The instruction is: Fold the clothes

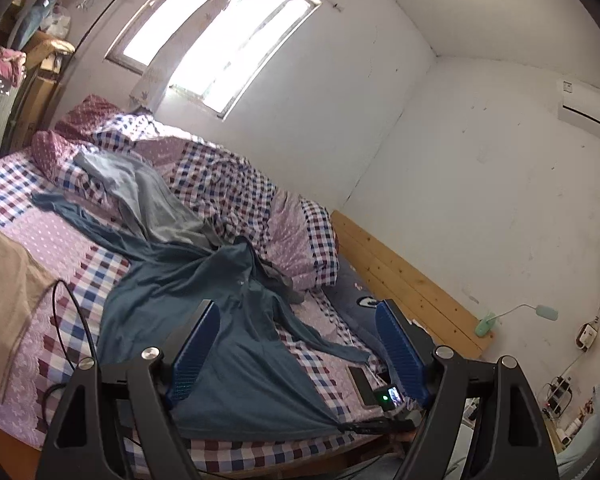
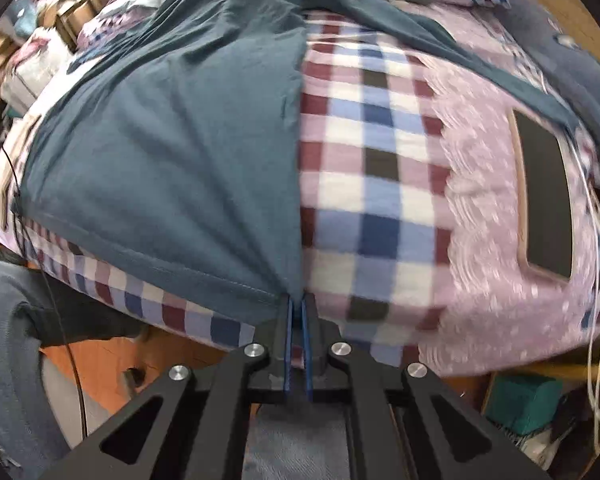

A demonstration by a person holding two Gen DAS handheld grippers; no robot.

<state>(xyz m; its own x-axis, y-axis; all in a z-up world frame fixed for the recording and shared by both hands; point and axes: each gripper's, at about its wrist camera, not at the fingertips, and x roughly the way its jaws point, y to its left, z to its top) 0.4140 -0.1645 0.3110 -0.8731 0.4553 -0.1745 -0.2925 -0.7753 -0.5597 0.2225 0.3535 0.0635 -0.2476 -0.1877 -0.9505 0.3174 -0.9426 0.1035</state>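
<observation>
A teal long-sleeved shirt (image 1: 204,280) lies spread and creased across the checked bed sheet (image 1: 100,276), one sleeve trailing right. My left gripper (image 1: 298,306) hovers open above the shirt's lower half, blue pads (image 1: 196,352) wide apart with nothing between them. In the right wrist view, my right gripper (image 2: 297,304) is shut on the shirt's (image 2: 160,152) hem corner at the bed's near edge, pulling the cloth taut. That same gripper (image 1: 346,426) shows in the left wrist view, holding the corner.
A grey garment (image 1: 160,208) and a tan one (image 1: 4,272) also lie on the bed, beside a rumpled quilt (image 1: 228,184). A phone (image 2: 544,196) rests on the sheet right of the shirt. A black cable (image 1: 76,320) loops at left. A wooden board (image 1: 404,276) borders the wall.
</observation>
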